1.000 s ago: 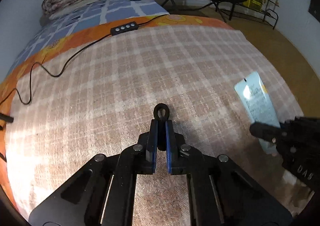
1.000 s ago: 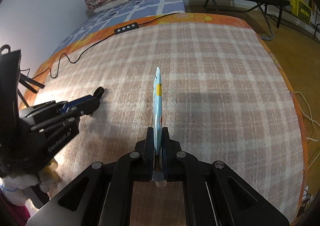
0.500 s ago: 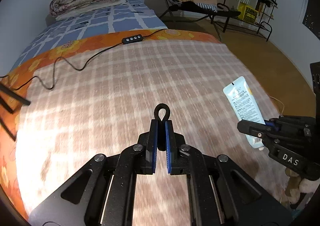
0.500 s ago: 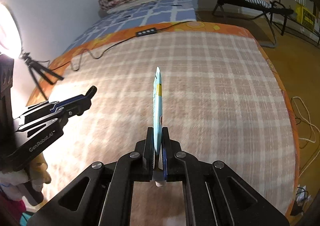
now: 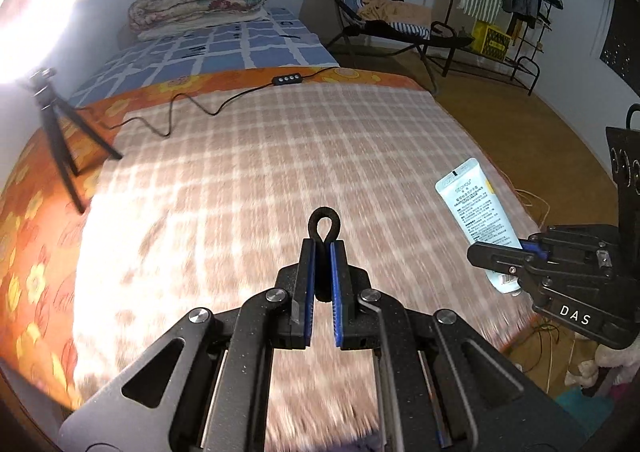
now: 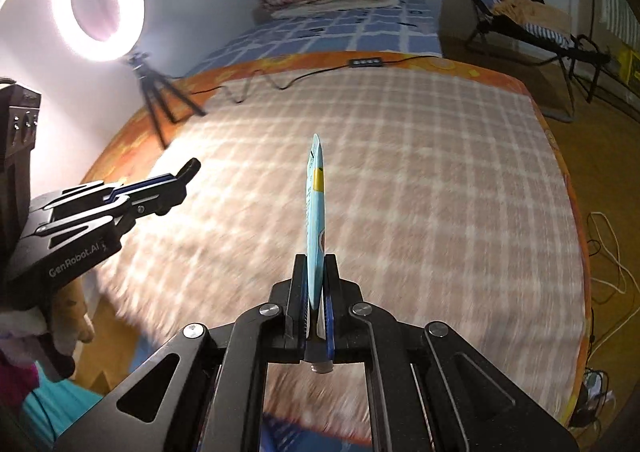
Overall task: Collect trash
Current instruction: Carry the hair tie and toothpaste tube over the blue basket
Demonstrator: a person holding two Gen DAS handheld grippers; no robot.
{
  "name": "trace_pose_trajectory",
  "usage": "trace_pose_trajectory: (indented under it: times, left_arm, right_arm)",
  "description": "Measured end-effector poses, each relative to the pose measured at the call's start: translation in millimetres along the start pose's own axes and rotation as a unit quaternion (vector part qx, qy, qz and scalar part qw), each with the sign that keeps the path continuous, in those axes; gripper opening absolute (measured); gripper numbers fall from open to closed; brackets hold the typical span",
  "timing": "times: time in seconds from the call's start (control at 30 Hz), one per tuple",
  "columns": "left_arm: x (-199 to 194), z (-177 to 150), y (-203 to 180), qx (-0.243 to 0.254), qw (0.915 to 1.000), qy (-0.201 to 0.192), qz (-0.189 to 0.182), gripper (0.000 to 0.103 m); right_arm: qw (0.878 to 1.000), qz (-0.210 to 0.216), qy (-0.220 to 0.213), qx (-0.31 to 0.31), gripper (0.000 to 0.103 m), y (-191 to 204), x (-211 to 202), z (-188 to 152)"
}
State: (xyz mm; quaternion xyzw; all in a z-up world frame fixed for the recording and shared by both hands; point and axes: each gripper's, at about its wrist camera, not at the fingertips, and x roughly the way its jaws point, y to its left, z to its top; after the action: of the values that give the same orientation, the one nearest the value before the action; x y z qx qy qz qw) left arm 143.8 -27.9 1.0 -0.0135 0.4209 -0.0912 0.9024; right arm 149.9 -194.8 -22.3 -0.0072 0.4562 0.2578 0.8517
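My left gripper [image 5: 322, 248] is shut on a small black loop, perhaps a hair tie [image 5: 323, 225], which sticks out past the fingertips above the checked blanket [image 5: 280, 156]. It also shows in the right wrist view [image 6: 182, 174] at the left. My right gripper [image 6: 316, 272] is shut on a flat light-blue tube [image 6: 316, 204] with a yellow patch, held edge-on and upright. The same tube [image 5: 476, 212] and right gripper [image 5: 496, 256] show at the right of the left wrist view.
A black cable with an inline remote [image 5: 286, 79] lies across the bed's far edge. A tripod [image 5: 60, 132] with a ring light [image 6: 98, 0] stands at the left. Folded quilts [image 5: 200, 8], a folding chair [image 5: 384, 24] and a clothes rack [image 5: 520, 12] stand behind. Cords [image 6: 608, 244] lie on the floor.
Both grippers have pulled back and up from the bed, each keeping its hold. The tripod and ring light have come into view.
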Motion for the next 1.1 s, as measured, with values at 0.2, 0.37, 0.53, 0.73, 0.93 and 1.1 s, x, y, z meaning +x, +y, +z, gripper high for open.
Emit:
trace_pose_trajectory:
  times: [0.2, 0.37, 0.53, 0.73, 0.93, 1.1]
  left_arm:
    - [-41.2, -36.6, -4.3, -0.004, 1.0000, 0.001, 0.004, 0.005]
    - [-69.3, -71.5, -11.6, 0.000, 1.0000, -0.002, 0.008, 0.005]
    - [-81.7, -104.2, -16.0, -0.007, 0.9999, 0.012, 0.004, 0.005]
    - [-88.4, -142.0, -19.0, -0.023, 0.9992, 0.031, -0.004, 0.005]
    - [-83.8, -182.1, -22.6, -0.039, 0.9970, 0.065, -0.014, 0.005]
    - [-73.4, -206.4, -21.4, -0.051, 0.9943, 0.092, -0.017, 0.005]
  right_arm:
    - [1.000, 0.012, 0.000, -0.023, 0.005, 24.3, -24.1, -32.3]
    - [0.999, 0.023, 0.012, -0.027, 0.005, 35.6, -32.8, -58.1]
    - [0.999, 0.027, 0.023, -0.027, 0.005, 43.8, -38.1, -87.3]
    - [0.998, 0.038, 0.047, -0.028, 0.005, 53.6, -35.9, -118.1]
    - [0.995, 0.049, 0.077, -0.038, 0.005, 67.0, -27.1, -148.1]
    - [0.992, 0.057, 0.102, -0.052, 0.005, 78.6, -16.8, -167.9]
